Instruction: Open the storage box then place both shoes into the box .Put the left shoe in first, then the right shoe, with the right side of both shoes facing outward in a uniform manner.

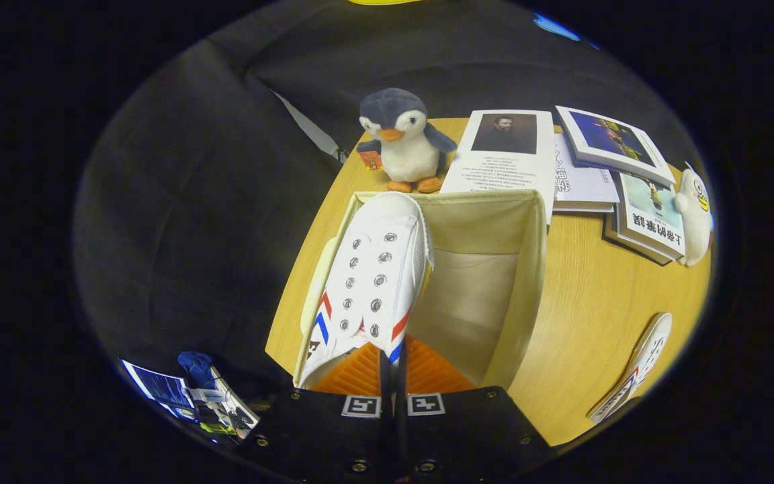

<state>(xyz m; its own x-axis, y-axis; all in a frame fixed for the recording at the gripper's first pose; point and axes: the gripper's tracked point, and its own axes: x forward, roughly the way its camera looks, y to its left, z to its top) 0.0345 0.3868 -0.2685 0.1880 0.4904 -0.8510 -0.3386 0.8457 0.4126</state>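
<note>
- The gripper [392, 376] is seen with its fingers pressed close together, pinching the side wall of a white shoe [370, 282] at its opening.
- The shoe has red and blue stripes and two rows of metal lace holes. No brand name can be read on it.
- The shoe is held over the left side of the open storage box [525, 269], with its toe at the far rim. The right side of the box is open room.
- A second white shoe [635, 366] is lying on the wooden table [582, 316], to the right of the box and well apart from it.
- Two shoes are counted, and one box.
- One toy penguin [402, 138] stands just beyond the box, with a small red tag beside it. A white toy [695, 215] lies at the far right.
- About four books [585, 168] are spread past the box. Their printed words are too small to be read surely.
- Bare table is seen between the box and the second shoe.
</note>
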